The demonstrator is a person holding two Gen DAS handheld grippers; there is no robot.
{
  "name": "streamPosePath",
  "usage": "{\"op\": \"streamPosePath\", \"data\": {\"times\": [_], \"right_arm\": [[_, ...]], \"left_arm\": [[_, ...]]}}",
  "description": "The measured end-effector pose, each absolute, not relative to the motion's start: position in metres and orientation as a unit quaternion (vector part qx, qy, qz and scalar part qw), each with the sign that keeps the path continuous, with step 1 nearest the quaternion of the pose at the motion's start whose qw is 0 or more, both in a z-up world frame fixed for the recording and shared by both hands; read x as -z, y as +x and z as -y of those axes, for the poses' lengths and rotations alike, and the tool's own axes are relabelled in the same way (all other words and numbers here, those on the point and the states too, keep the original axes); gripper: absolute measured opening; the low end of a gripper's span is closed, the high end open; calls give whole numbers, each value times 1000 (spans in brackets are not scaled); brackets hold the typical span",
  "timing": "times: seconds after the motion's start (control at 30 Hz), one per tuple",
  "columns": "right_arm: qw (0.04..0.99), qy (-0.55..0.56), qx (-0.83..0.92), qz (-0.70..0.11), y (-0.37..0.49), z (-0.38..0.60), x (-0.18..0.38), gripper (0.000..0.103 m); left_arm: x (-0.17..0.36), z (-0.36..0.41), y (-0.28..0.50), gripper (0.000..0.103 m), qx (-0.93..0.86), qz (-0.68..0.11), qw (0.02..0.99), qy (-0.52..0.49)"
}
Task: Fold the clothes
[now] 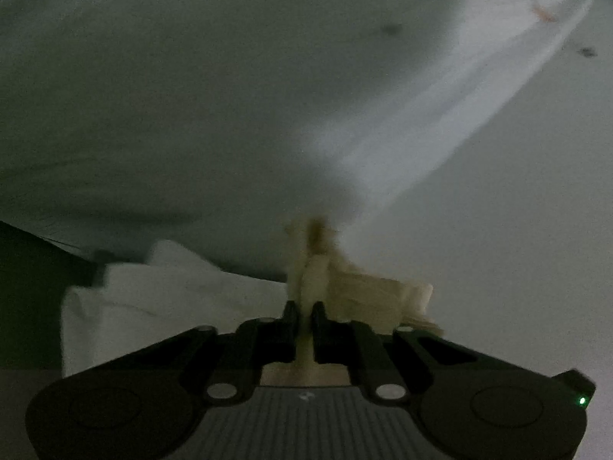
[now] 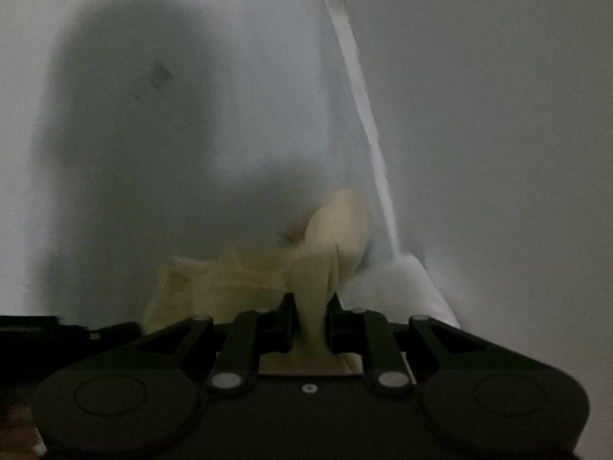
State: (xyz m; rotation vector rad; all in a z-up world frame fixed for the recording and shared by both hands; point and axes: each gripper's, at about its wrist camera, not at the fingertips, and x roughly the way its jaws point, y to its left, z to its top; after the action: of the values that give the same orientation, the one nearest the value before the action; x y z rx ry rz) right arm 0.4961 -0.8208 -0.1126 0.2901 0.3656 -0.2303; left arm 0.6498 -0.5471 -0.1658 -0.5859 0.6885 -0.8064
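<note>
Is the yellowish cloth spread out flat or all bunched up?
Bunched up. The cream cloth is gathered into thick folds where the left claw pinches it, and the right claw squeezes another wad of it.

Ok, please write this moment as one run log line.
step: fold | left gripper: shut on cream cloth | right gripper: shut on cream cloth | white pile: beside | view: blurred

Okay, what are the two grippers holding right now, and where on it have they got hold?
Both hold a cream garment. The left gripper is shut on a bunched edge of the garment; the right gripper pinches another bunched fold. Which part of it cannot be told.
</note>
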Motion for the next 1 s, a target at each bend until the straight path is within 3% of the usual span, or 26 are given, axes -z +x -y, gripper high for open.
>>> {"op": "streamPosePath", "data": {"times": [0.2,0.43,0.5,0.53,0.57,0.6,0.67,0.77,0.9,1.0], "right_arm": [[954,119,156,-226,534,830,167,25],[951,91,185,-231,536,820,163,48],[947,83,200,-238,538,814,156,55],[946,77,208,-236,537,810,151,61],[946,70,215,-233,536,805,145,64],[948,63,215,-227,531,800,138,64],[952,57,213,-214,513,788,124,70],[958,52,204,-192,480,761,101,88],[968,57,169,-179,428,713,79,94],[973,65,137,-173,394,676,67,103]], "left_arm": [[223,554,673,2,352,-375,822,-245],[221,537,669,6,358,-353,826,-254],[208,534,661,23,357,-342,839,-228],[200,529,655,27,357,-332,845,-221],[190,523,647,41,356,-320,851,-214],[179,515,638,60,354,-308,859,-205],[156,498,617,83,344,-279,877,-187],[122,466,573,95,326,-225,904,-158],[88,425,508,103,285,-165,936,-128],[70,398,457,103,273,-132,948,-98]]}}
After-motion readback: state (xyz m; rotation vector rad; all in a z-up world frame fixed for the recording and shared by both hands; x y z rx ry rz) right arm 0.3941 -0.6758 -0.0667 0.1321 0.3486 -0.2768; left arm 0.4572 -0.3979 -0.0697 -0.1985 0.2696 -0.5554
